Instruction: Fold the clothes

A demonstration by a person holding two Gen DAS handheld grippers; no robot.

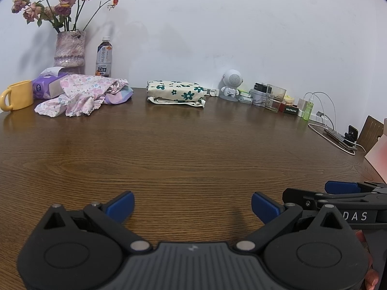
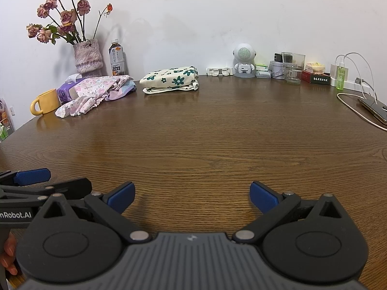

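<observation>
the left gripper (image 1: 192, 203) hangs low over the wooden bench (image 1: 183, 149) with its blue pads spread wide and nothing between them. the right gripper (image 2: 192, 194) sits just beside it, likewise spread wide and holding nothing. the folded cream cloth with green flowers (image 1: 176, 93) lies at the far edge of the bench near the wall. left of it, a crumpled pink floral garment (image 1: 82, 96) lies heaped against a purple tissue pack (image 1: 47, 85), beside a yellow mug (image 1: 17, 95). a vase of dried roses (image 1: 70, 50) and a tea bottle (image 1: 104, 58) stand behind. a small white robot figurine (image 1: 231, 84) stands to the right.
</observation>
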